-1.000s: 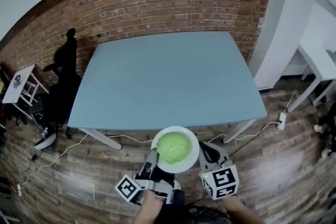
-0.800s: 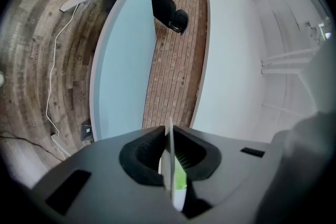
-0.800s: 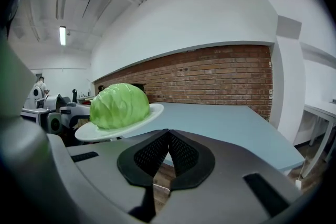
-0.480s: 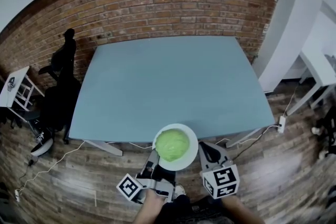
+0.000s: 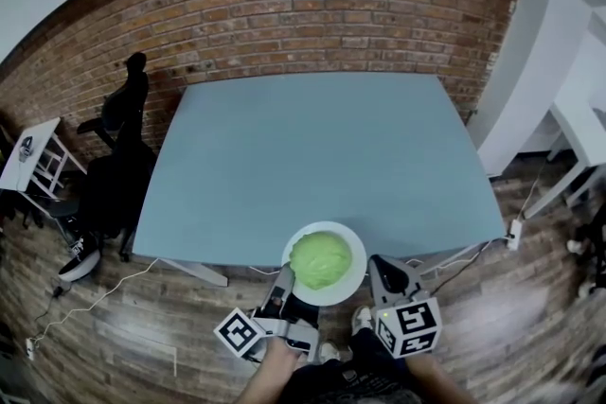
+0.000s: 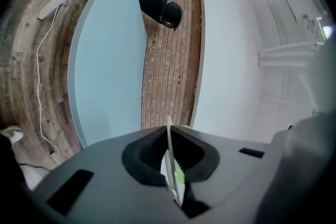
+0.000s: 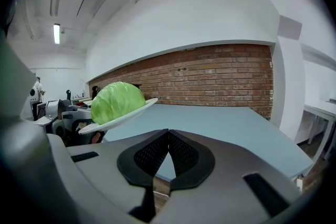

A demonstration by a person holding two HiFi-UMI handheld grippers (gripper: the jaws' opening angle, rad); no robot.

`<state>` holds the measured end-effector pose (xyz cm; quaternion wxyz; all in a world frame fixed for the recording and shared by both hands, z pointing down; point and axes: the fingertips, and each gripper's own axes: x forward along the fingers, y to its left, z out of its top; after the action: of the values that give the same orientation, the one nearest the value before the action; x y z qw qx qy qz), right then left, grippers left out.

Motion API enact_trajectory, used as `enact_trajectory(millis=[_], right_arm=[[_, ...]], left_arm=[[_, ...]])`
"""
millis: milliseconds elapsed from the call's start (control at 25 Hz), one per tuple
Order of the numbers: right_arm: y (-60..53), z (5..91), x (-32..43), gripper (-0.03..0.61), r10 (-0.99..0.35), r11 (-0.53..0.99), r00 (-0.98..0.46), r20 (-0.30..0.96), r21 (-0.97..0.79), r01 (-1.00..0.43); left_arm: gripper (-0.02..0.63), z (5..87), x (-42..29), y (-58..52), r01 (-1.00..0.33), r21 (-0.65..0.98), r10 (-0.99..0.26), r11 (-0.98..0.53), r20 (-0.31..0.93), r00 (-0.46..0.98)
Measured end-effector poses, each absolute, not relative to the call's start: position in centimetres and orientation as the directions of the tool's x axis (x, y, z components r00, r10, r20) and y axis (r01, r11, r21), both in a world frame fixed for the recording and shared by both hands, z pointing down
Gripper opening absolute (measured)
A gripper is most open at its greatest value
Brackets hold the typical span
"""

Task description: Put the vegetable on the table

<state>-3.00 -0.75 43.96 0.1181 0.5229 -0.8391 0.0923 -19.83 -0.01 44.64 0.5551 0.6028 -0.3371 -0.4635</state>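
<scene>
Over the last second the blue table (image 5: 312, 156) has drawn closer under the head view. The white plate (image 5: 353, 277), earlier out over the wood floor (image 5: 142, 336) short of the near edge, now overlaps that edge. Judgement: the approach is nearly done, and what remains is to carry the plate a little farther over the top and lower it flat. The left gripper (image 5: 285, 283) has its jaws pinched on the plate's near-left rim. In its own view the thin white edge stands between the pads with a sliver of green behind it. The cabbage (image 5: 320, 258) sits in the middle of the plate, held up in the air, not yet on the table. In the right gripper view the plate looks raised on its far side, so the head could roll if the set-down is rushed. The right gripper (image 5: 388, 277) hangs just right of the plate with its jaws closed tip to tip, holding nothing and not touching the rim. Count: one cabbage, one plate, one blue table with nothing on it, two grippers. One black office chair (image 5: 118, 156) stands at the table's far-left corner, and one brick wall (image 5: 312, 24) runs behind the far side.
</scene>
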Motion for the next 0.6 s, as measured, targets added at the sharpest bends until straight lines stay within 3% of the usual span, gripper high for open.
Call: enact_trajectory(millis=[600], right_arm=[[-6.9,44.8,-2.4,0.006,-0.843,0.467,-0.459,0.281,-0.041,-0.883]], left_arm=[[0.009,45.6,-18.6,-5.6,0.012,0.988,-0.923,-0.155,-0.148,0.356]])
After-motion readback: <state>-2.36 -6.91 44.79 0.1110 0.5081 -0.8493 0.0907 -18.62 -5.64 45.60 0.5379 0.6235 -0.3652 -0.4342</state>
